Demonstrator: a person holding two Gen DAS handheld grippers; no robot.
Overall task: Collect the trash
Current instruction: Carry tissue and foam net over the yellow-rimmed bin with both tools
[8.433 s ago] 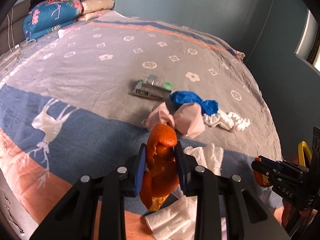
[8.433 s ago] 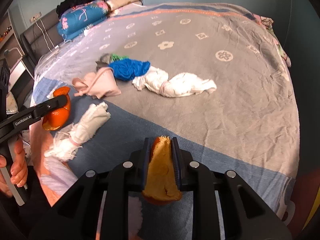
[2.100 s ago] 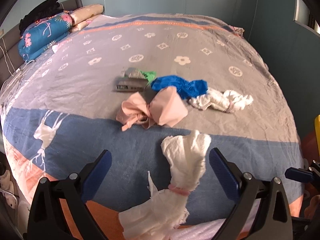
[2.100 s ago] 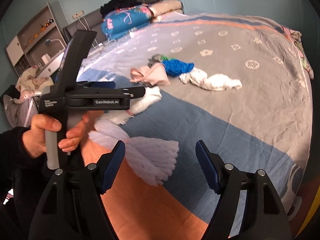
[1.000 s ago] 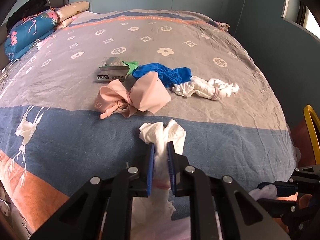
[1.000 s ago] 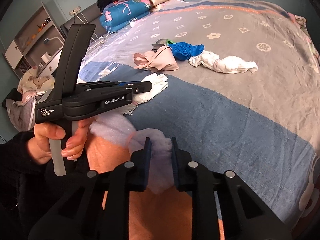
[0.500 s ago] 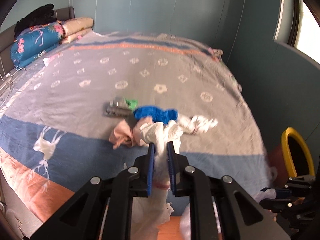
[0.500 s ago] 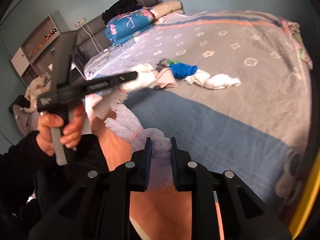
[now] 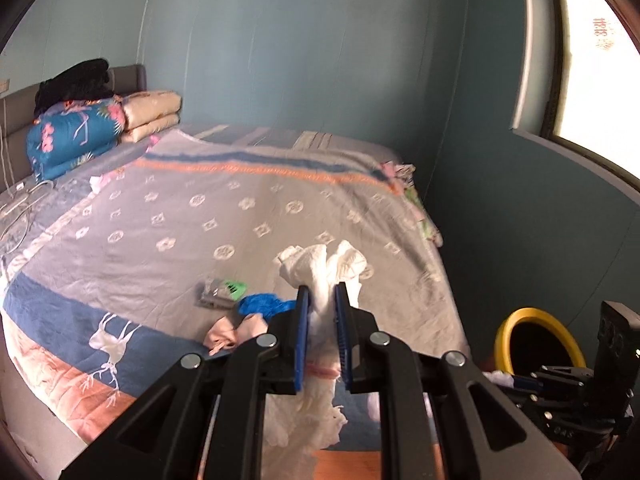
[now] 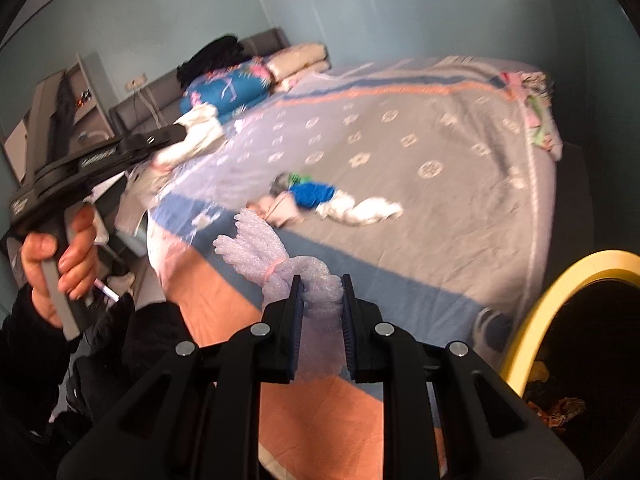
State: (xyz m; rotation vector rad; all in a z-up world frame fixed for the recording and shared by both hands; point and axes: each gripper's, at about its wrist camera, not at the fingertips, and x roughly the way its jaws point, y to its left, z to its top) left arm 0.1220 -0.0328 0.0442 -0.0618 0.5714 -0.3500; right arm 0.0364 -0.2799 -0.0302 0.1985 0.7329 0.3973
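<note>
My left gripper (image 9: 320,300) is shut on a white tissue bundle (image 9: 320,266) tied with a pink band, held in the air above the bed; it also shows in the right wrist view (image 10: 192,136). My right gripper (image 10: 320,292) is shut on a pale purple foam-wrap bundle (image 10: 276,260), near a yellow-rimmed black trash bin (image 10: 560,280) at lower right. The bin also shows in the left wrist view (image 9: 532,340), with the right gripper (image 9: 516,382) beside it.
On the bed (image 9: 180,216) lie a pink cloth (image 9: 232,332), a blue cloth (image 9: 262,305), a white cloth (image 10: 364,210) and a small packet (image 9: 220,291). Folded quilts (image 9: 80,132) are stacked at the headboard. A window (image 9: 592,80) is on the right.
Both grippers have lifted away from the bed with their bundles and swung right toward the bin, which now fills more of the right wrist view.
</note>
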